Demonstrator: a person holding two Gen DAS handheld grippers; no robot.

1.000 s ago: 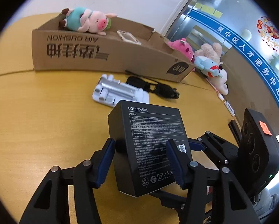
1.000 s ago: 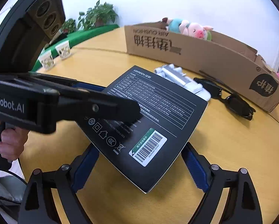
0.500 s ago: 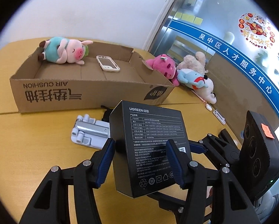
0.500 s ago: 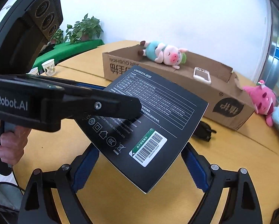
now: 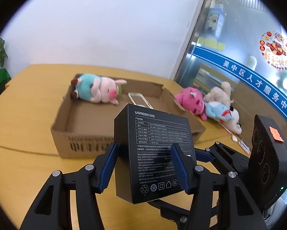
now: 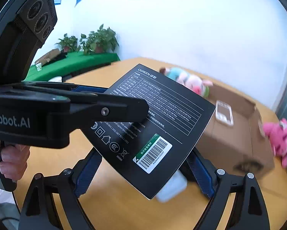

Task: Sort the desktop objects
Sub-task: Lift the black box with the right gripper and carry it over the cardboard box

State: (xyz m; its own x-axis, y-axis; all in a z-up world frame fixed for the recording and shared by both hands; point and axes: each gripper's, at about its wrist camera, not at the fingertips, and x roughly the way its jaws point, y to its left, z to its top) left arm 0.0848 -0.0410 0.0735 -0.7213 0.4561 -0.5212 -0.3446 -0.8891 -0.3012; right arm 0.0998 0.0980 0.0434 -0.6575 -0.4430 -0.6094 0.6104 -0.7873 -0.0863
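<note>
A black UGREEN box point(image 5: 153, 153) hangs above the yellow table point(image 5: 28, 163), gripped from both sides. My left gripper point(image 5: 144, 146) is shut on its narrow sides, blue pads point(image 5: 110, 164) pressing in. My right gripper point(image 6: 143, 164) is shut on the same box point(image 6: 153, 118) across its wide span. Its body point(image 5: 266, 163) shows at right in the left wrist view. Beyond stands an open cardboard box point(image 5: 61, 118) holding a pig plush point(image 5: 97, 90) and a clear phone case point(image 5: 137, 99). The left finger point(image 6: 105, 111) crosses the right wrist view.
Pink, blue and cream plush toys point(image 5: 191, 99) lie right of the cardboard box point(image 6: 239, 134). A blurred white stand point(image 6: 172, 189) sits on the table under the held box. A person's hand point(image 6: 11, 161) holds the left gripper's handle. Potted plants point(image 6: 97, 40) line the far wall.
Both grippers have risen with the black box still held. The cardboard box's inside now shows from above. The white stand and sunglasses have dropped out of the left wrist view.
</note>
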